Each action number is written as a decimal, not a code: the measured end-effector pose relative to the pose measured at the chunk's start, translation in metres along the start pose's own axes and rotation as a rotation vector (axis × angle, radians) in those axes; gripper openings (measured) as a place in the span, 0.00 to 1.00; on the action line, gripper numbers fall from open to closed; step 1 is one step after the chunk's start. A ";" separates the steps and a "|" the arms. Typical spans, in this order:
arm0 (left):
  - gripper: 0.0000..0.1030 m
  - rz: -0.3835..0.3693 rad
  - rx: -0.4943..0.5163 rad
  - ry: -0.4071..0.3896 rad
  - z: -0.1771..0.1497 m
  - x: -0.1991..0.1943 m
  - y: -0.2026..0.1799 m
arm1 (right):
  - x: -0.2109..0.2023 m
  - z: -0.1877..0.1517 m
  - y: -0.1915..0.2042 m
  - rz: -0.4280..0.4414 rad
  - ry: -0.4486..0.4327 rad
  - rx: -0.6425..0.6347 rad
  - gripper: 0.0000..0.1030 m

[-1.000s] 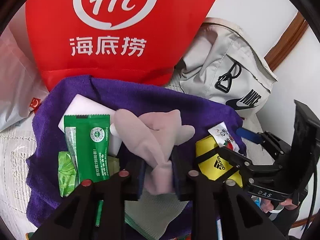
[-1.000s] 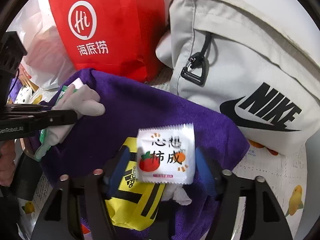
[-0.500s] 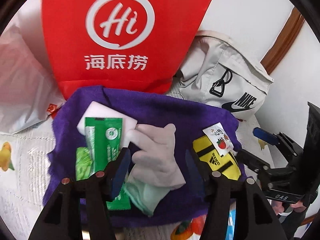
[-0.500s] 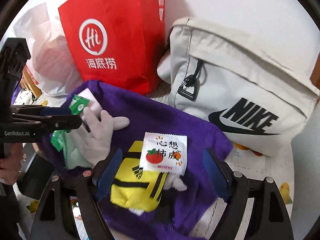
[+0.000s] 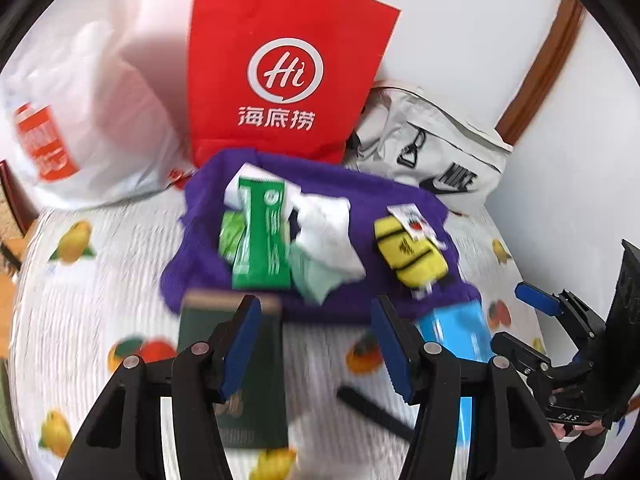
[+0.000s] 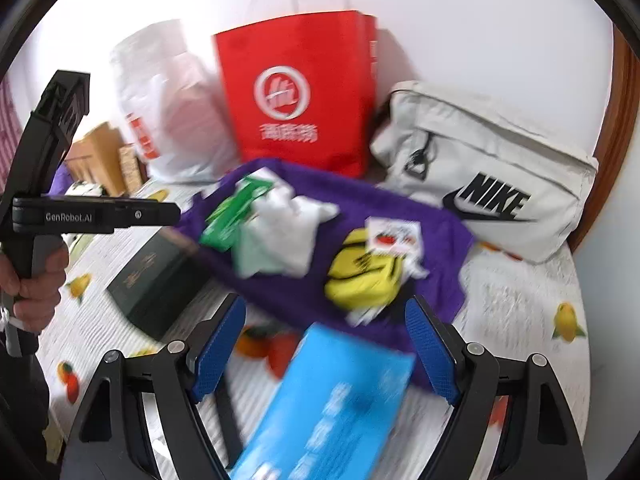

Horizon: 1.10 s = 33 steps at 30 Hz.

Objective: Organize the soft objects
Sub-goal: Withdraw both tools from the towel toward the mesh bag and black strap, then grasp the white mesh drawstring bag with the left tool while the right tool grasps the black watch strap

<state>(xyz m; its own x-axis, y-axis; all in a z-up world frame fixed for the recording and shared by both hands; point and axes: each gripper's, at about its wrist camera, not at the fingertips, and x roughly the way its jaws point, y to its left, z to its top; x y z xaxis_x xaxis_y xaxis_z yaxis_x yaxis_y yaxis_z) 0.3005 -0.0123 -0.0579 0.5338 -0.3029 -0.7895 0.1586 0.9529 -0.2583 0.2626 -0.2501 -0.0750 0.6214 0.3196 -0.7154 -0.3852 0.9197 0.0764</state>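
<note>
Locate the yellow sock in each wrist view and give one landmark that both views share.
Left wrist: the yellow sock lies right of centre on the purple towel, under a small white packet.
Right wrist: the yellow sock lies at centre, on the towel's near part, between and beyond the open fingers.
Shared landmark: the red bag standing behind the towel.

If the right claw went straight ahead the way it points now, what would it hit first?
Most likely the blue packet lying just ahead between the open right claw's fingers, with the purple towel right behind it. The blur makes depth uncertain.
</note>
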 end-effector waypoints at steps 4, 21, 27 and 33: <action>0.57 0.005 0.035 0.013 -0.040 -0.022 -0.003 | -0.019 -0.025 0.019 0.020 -0.003 0.008 0.80; 0.79 -0.072 0.034 0.168 -0.165 0.015 0.015 | -0.056 -0.116 0.050 -0.018 0.057 0.107 0.80; 0.99 -0.080 0.166 0.170 -0.172 0.024 -0.017 | -0.058 -0.128 0.052 -0.049 0.072 0.115 0.80; 0.97 0.040 0.271 0.136 -0.178 0.032 -0.033 | -0.055 -0.133 0.054 -0.078 0.077 0.145 0.80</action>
<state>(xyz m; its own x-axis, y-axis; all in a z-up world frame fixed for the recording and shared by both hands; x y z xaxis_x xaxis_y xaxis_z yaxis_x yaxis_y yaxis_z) 0.1644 -0.0557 -0.1741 0.4306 -0.2461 -0.8683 0.3654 0.9273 -0.0816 0.1168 -0.2485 -0.1236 0.5896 0.2326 -0.7735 -0.2319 0.9661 0.1138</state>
